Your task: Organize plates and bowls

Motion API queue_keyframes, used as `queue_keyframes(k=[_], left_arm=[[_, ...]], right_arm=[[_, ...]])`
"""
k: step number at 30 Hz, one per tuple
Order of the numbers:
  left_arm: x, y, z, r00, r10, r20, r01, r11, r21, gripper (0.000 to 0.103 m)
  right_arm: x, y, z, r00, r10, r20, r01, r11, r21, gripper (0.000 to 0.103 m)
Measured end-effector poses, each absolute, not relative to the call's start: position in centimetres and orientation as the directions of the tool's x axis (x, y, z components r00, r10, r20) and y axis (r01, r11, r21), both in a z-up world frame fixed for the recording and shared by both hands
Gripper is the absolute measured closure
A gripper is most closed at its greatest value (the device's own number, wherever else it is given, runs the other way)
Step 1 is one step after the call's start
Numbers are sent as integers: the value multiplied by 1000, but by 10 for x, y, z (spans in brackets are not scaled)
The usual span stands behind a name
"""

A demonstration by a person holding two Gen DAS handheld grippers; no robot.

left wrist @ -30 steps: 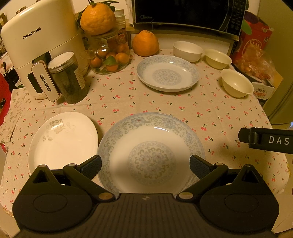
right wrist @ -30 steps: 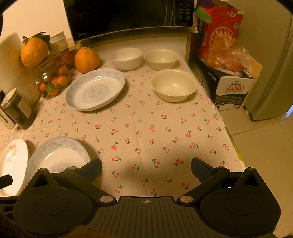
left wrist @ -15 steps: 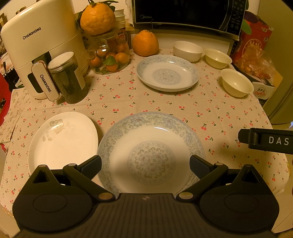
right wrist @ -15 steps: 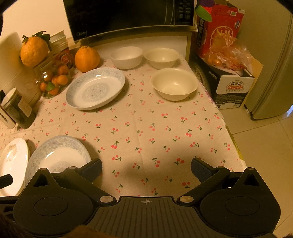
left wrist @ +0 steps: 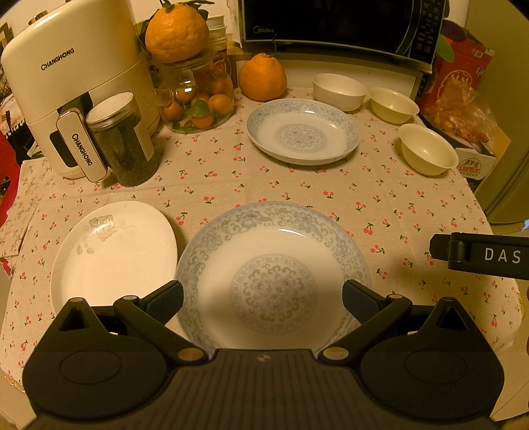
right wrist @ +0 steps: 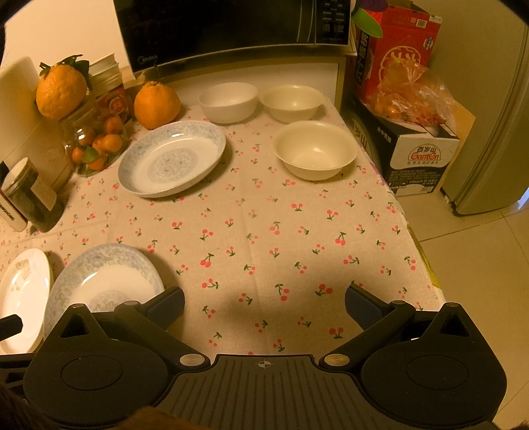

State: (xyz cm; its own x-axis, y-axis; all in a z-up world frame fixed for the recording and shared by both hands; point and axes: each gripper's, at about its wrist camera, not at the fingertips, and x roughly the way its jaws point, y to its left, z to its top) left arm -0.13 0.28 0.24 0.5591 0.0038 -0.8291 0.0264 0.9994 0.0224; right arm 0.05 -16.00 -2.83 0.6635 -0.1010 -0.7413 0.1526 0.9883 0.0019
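Near blue plate (left wrist: pixel 274 281): lies flat on the bench (left wrist: pixel 297 192), at its front edge, right under the left claw.
Left claw (left wrist: pixel 263 297): fingers spread wide, one over each side rim of the near blue plate; holds nothing, and whether the tips touch the rim cannot be told.
Right claw (right wrist: pixel 264 302): fingers spread wide, empty, over bare cherry cloth to the right of the near blue plate, apart from it.
Plates: three. A white plate (left wrist: pixel 112 251) lies just left of the near blue plate, rims almost meeting; a second blue plate (left wrist: pixel 302 132) lies well behind the near blue plate.
Bowls: three, all upright and empty. A cream bowl (right wrist: pixel 314 150) stands far right of the second blue plate; a white bowl (right wrist: pixel 228 102) and another cream bowl (right wrist: pixel 291 101) stand side by side at the back, beyond the near blue plate.
Large oranges: two. One (left wrist: pixel 263 77) sits behind the second blue plate; one (left wrist: pixel 177 31) sits atop a glass jar (left wrist: pixel 198 102) of small oranges.
Behind the white plate: a dark-filled jar (left wrist: pixel 124 142) and a cream appliance (left wrist: pixel 72 86).
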Motion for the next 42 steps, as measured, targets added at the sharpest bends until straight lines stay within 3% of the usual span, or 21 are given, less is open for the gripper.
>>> queue_keyframes(k=[32, 42], left_arm=[[19, 12, 8, 567, -39, -823, 56, 998, -8, 1], [29, 15, 23, 647, -34, -762, 74, 997, 18, 4]], right_arm=[[16, -161, -24, 637, -45, -769, 136, 989, 54, 0], [21, -162, -11, 674, 34, -738, 99, 986, 136, 0]])
